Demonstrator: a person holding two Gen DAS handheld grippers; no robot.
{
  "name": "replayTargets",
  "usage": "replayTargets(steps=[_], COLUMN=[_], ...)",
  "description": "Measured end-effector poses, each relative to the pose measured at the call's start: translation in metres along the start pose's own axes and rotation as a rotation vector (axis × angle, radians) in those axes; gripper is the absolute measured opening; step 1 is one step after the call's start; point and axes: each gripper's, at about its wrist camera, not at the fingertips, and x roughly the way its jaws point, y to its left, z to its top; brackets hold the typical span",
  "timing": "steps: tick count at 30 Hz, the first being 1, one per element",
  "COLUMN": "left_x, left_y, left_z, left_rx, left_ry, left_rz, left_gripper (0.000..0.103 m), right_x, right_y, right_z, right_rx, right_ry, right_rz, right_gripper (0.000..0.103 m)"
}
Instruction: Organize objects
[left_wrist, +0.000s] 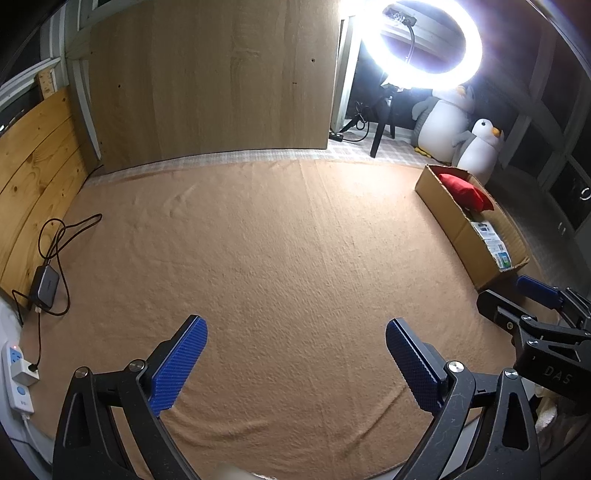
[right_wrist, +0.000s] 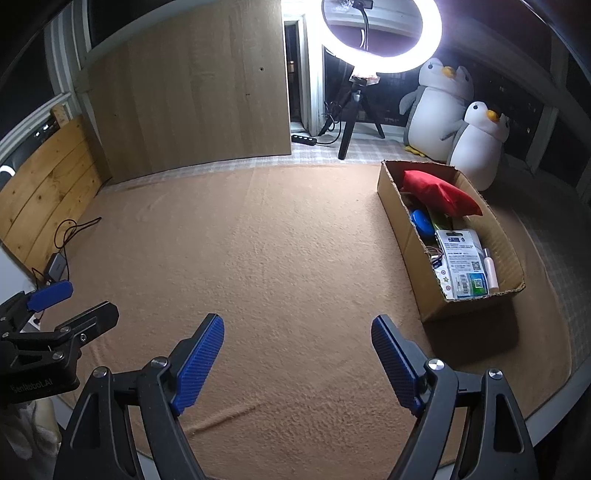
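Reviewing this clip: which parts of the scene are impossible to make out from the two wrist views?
- Cardboard box contents, left wrist view: its near wall hides all but the red cushion and a printed packet.
- Box bottom, right wrist view: the cushion and white packet cover what lies below.
- Packet print: too small to read.
- Ring light centre: glare washes out the mount.
- Power strip: cut by the left edge.

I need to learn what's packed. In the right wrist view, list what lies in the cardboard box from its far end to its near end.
Inside the cardboard box: red cushion → blue round object → printed retail package.
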Motion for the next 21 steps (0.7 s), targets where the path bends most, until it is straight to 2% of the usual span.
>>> replayTargets(steps=[21], left_x=[0.0027], left_y=[0.0037], left_z=[0.0039], left_rx=[-0.007], left_ry=[-0.004], left_rz=[0.007], left_gripper=[0.100], right_x=[0.0033], right_y=[0.0034], right_z=[0.0017], right_rx=[-0.005], right_ry=[0.007], right_rz=[-0.007], right_gripper=[0.079])
